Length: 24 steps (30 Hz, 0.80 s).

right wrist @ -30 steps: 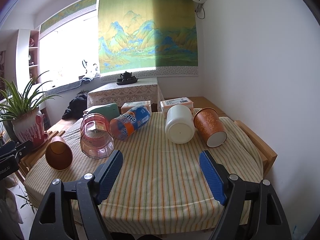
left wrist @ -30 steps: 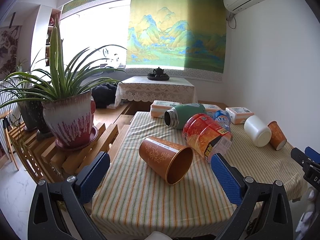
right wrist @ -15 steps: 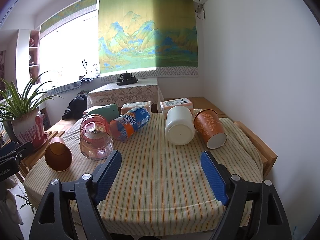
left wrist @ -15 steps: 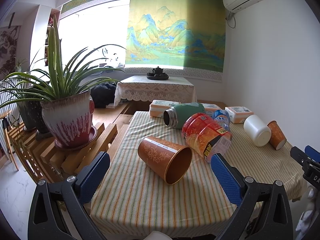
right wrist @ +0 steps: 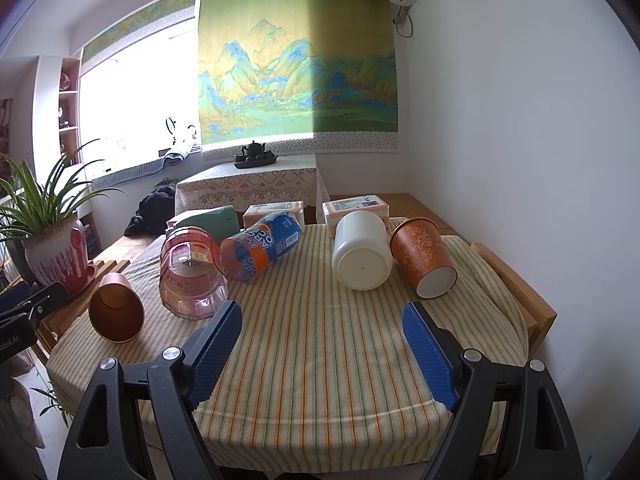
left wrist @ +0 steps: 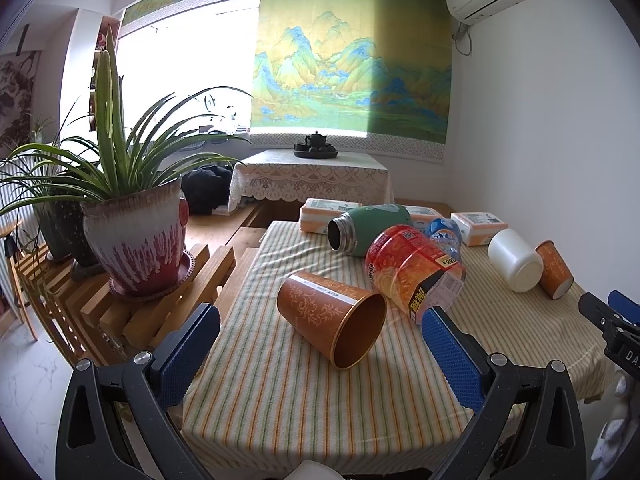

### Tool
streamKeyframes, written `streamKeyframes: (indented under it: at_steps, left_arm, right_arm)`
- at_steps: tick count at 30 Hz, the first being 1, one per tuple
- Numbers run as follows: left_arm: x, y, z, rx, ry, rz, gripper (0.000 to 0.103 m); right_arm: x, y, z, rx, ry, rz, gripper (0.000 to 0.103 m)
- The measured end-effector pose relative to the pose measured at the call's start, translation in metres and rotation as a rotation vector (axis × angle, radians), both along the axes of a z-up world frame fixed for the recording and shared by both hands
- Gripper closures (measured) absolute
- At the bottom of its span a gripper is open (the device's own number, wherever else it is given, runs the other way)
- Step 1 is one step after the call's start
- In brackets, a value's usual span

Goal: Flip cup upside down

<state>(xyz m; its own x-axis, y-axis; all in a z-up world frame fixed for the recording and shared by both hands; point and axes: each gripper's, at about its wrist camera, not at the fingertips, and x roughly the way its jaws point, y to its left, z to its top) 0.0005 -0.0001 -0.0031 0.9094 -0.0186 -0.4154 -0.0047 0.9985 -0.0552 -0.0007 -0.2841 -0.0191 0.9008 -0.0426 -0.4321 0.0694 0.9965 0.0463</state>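
Observation:
An orange patterned cup (left wrist: 332, 316) lies on its side on the striped tablecloth (left wrist: 280, 400), mouth toward me; it also shows at the left in the right wrist view (right wrist: 116, 306). My left gripper (left wrist: 320, 344) is open and empty, just short of it. A second orange cup (right wrist: 424, 260) lies on its side at the right, base toward me, beside a white cup (right wrist: 362, 256). My right gripper (right wrist: 322, 340) is open and empty above the cloth, short of both.
A red clear jar (right wrist: 192, 272), an Oreo tube (right wrist: 262, 246), a green flask (left wrist: 364, 228) and tissue packs (right wrist: 356, 206) lie on the table. A potted plant (left wrist: 136, 236) stands on a wooden rack left of the table. A wall is at the right.
Both grippers have drifted back and up very slightly; the view shifts little. The cups and other objects have not moved. Both grippers stay open.

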Motion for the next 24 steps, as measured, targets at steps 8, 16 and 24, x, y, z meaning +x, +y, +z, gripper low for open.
streamKeyframes:
  at_steps: [8,16,24]
  left_arm:
    - [0.001,0.002,-0.001,-0.004,0.004,0.001,0.001]
    - [0.006,0.004,-0.003,-0.01,0.015,0.012,0.001]
    - [0.009,0.015,-0.005,-0.037,0.026,0.034,0.001]
  right_arm:
    - [0.003,0.001,-0.002,-0.002,0.006,0.001,0.024]
    - [0.015,-0.001,-0.004,-0.001,0.028,0.015,0.024]
    - [0.071,-0.024,0.002,0.033,0.089,0.018,0.024]
